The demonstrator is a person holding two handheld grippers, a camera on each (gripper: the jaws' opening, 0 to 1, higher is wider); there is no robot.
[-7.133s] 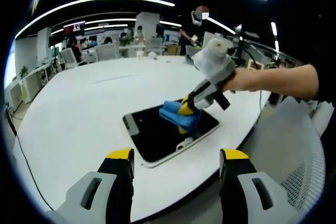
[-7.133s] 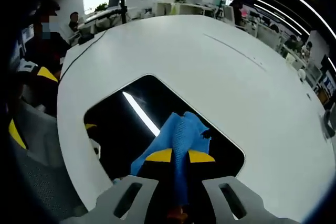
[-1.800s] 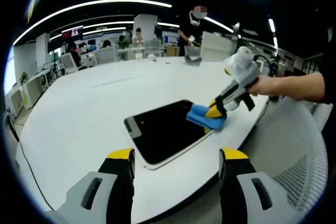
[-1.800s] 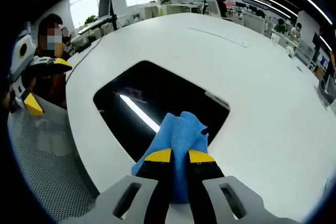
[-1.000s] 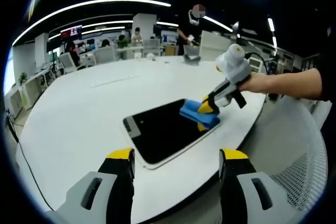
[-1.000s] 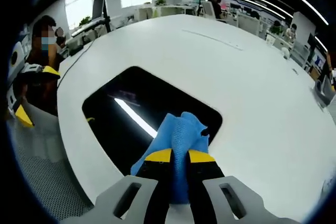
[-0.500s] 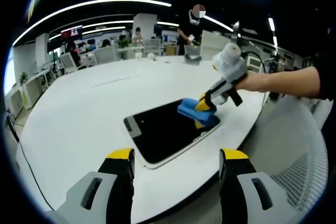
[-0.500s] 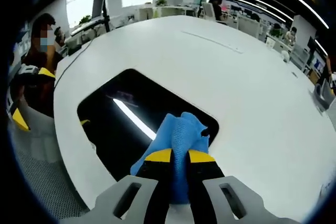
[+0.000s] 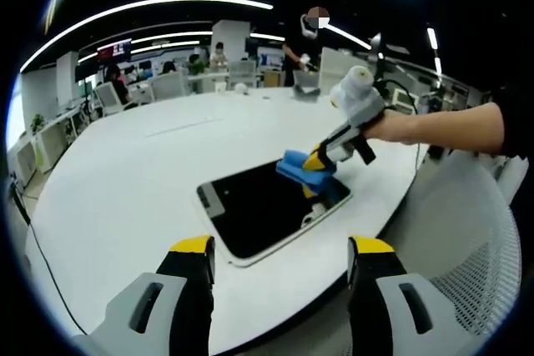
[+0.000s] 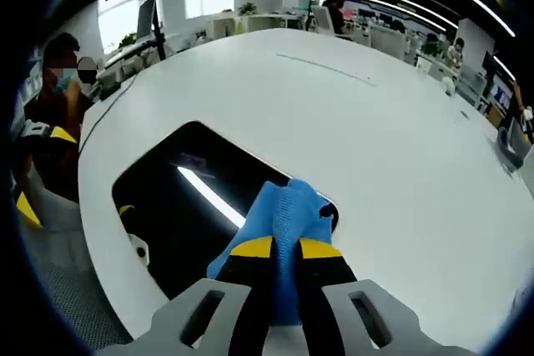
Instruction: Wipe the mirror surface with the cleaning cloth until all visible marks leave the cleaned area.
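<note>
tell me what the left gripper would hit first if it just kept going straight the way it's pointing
Probably the white table, near its edge, with the mirror lying just beyond. The left gripper is open, empty and aimed over the table edge toward the mirror. Depth is unclear, so it might reach the mirror's near rim first.

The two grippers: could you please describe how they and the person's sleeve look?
The left gripper has grey bodies with black jaws tipped yellow. The right gripper matches it: grey, slotted, black with yellow tips. Its pale grey housing carries a black handle. The sleeve is dark.
</note>
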